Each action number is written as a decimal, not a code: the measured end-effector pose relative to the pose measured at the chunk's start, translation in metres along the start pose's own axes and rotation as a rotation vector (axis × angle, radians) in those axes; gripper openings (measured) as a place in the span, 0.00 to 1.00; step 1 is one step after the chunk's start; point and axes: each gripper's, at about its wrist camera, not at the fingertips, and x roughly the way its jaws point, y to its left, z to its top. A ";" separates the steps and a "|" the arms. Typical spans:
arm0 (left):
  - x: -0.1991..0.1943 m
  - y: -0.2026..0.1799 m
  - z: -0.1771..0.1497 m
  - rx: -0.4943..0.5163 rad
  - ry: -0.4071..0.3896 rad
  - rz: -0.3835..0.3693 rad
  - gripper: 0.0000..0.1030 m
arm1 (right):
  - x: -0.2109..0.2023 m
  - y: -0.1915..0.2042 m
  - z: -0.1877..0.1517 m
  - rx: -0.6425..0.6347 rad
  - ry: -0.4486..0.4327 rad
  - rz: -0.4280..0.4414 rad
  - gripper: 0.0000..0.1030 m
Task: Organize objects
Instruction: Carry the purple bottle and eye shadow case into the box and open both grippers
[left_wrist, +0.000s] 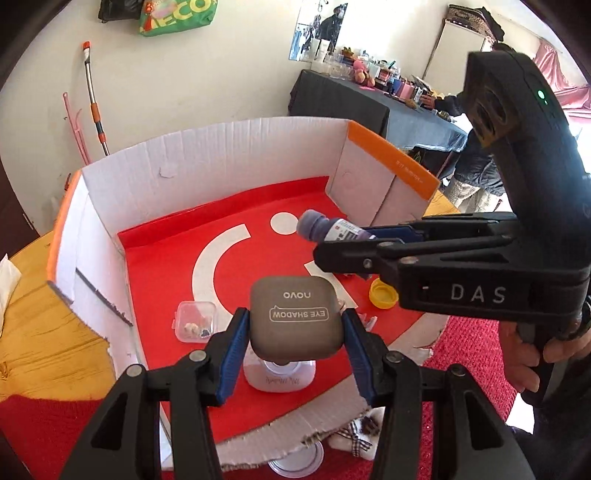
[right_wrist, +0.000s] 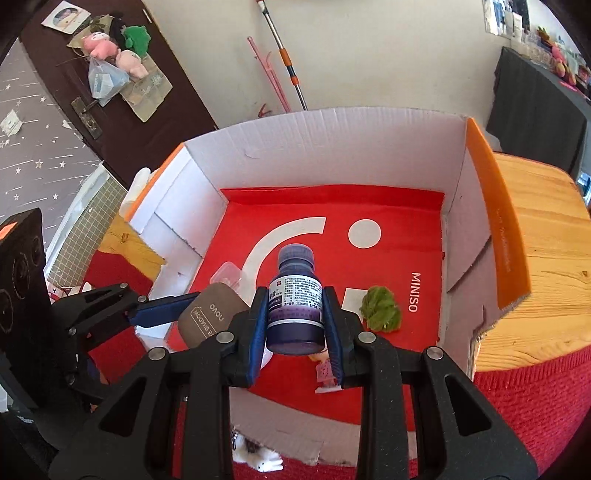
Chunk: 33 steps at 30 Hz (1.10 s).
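Observation:
My left gripper (left_wrist: 293, 339) is shut on a taupe eye shadow case (left_wrist: 294, 320) and holds it above the front of an open cardboard box (left_wrist: 207, 158) with a red floor. My right gripper (right_wrist: 295, 325) is shut on a purple bottle (right_wrist: 295, 299) with a white label, held over the box floor. The bottle (left_wrist: 332, 227) and right gripper also show in the left wrist view, to the right. The case (right_wrist: 210, 317) and left gripper show at the left of the right wrist view.
On the box floor lie a small clear plastic box (left_wrist: 194, 321), a yellow cap (left_wrist: 384, 293), a white item (left_wrist: 280, 376) under the case, a green fuzzy thing (right_wrist: 380, 304) and a small pink piece (right_wrist: 327, 374). The box rests on a wooden table (right_wrist: 543, 266) with red cloth (right_wrist: 517, 413).

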 end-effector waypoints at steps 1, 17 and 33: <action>0.006 0.003 0.002 -0.001 0.013 0.000 0.51 | 0.006 -0.003 0.004 0.011 0.015 0.001 0.26; 0.051 0.021 0.017 0.005 0.099 -0.013 0.51 | 0.057 -0.022 0.027 0.018 0.168 -0.094 0.26; 0.070 0.016 0.012 0.022 0.132 0.003 0.51 | 0.063 -0.029 0.024 0.018 0.208 -0.131 0.26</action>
